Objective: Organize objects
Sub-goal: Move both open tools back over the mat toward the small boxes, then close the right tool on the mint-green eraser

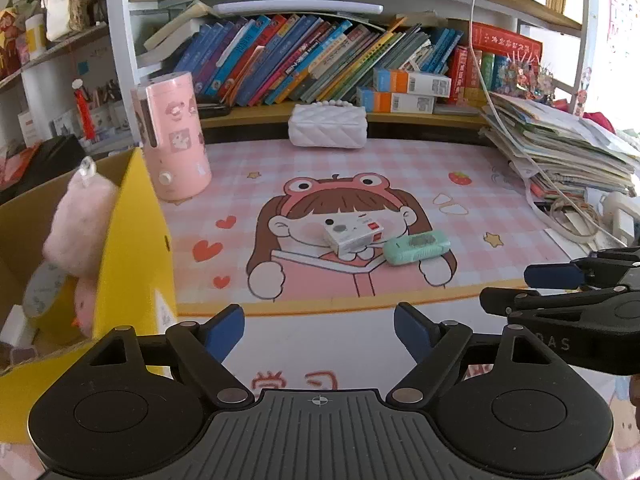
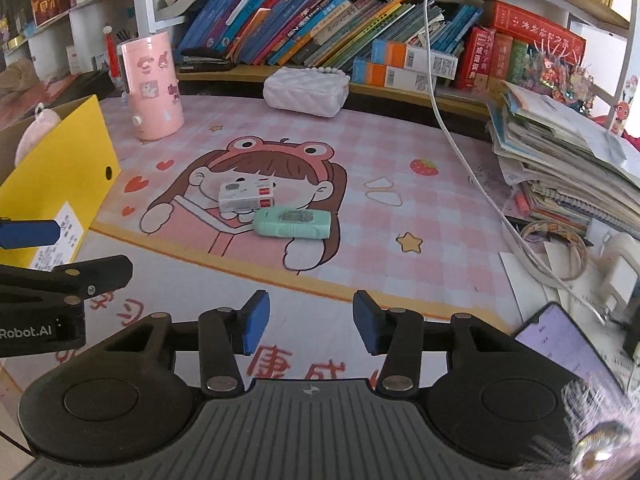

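Yellow box [image 1: 136,240]: at nine o'clock on the counter [image 1: 340,344], open-topped, a pink plush toy [image 1: 80,224] hanging over its rim; looks like the place things are collected.
Left hand-held gripper [image 1: 319,330]: spread wide, nothing between its pads, hovering at the near edge of the counter.
Pink cylinder [image 1: 174,136]: upright at ten o'clock, behind the box, clear of any approach.
White carton [image 2: 246,196]: small, lying flat mid-mat at twelve o'clock; likely light and stiff, best pinched across its short sides.
Mint case [image 2: 294,222]: touching the carton's right corner; smooth rounded plastic, probably slippery, so grip across the narrow middle.
Right hand-held gripper [image 2: 311,322]: partly open, empty, aimed towards the two items.
Obstacles: the pair touch, so lifting one may nudge the other; white cable [image 2: 460,140] and paper stack [image 2: 568,152] crowd two o'clock; phone [image 2: 568,344] at four.
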A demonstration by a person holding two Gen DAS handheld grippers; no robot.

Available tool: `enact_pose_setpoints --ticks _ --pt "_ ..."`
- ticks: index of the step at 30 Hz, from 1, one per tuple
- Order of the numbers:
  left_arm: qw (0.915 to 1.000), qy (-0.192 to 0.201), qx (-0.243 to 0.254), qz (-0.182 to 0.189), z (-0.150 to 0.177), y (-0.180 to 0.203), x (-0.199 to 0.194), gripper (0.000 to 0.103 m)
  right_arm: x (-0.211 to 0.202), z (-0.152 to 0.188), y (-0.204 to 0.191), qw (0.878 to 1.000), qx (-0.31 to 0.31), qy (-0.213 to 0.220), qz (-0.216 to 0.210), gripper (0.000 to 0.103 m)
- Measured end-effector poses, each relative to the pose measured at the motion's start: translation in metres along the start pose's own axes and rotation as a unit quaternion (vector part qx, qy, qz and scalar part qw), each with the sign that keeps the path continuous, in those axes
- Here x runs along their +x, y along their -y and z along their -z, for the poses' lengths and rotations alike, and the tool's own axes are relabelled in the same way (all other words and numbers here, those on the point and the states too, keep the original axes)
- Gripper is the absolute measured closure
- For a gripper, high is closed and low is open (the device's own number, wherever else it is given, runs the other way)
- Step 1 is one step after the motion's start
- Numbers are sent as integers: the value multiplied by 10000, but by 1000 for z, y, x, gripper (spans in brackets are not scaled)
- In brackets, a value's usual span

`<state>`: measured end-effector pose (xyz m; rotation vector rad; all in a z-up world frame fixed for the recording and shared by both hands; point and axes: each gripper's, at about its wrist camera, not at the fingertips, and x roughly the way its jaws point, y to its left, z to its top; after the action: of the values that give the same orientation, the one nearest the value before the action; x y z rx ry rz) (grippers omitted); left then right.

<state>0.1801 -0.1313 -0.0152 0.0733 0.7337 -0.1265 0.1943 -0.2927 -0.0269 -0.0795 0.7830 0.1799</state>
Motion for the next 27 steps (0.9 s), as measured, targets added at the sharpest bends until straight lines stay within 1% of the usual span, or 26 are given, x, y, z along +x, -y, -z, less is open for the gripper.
enact_pose_setpoints --ticks 7,9,10,11,12,15,20,24,25,27 --pt "9998 153 -27 -105 -15 6 10 20 26 -11 10 10000 -16 37 -62 59" --pt "9997 162 -36 -155 -20 6 13 20 35 -15 9 9999 -8 63 -107 57" --pt "9997 163 -37 -180 -22 6 15 20 39 -17 8 9999 -13 78 -131 52" --pt "9997 158 -35 -205 -24 5 17 21 42 -18 6 9998 -22 112 -142 42" --pt "9995 150 -42 -270 -26 5 18 21 46 -20 4 9998 -28 150 -136 38" --pt "9994 106 -76 -333 -30 2 23 20 59 -25 -1 9997 -58 212 -144 32" --pt "9989 122 -82 -455 -35 0 26 19 82 -31 -5 9994 -85 221 -233 32" --pt "9986 122 -78 -512 -39 -1 28 19 96 -34 -7 9995 -66 193 -225 33" --pt "9985 121 -79 -520 -39 -1 29 19 99 -34 -6 9995 -37 189 -235 35" --pt "9985 118 -88 -521 -41 -1 31 19 103 -35 -6 9995 -29 174 -269 44"
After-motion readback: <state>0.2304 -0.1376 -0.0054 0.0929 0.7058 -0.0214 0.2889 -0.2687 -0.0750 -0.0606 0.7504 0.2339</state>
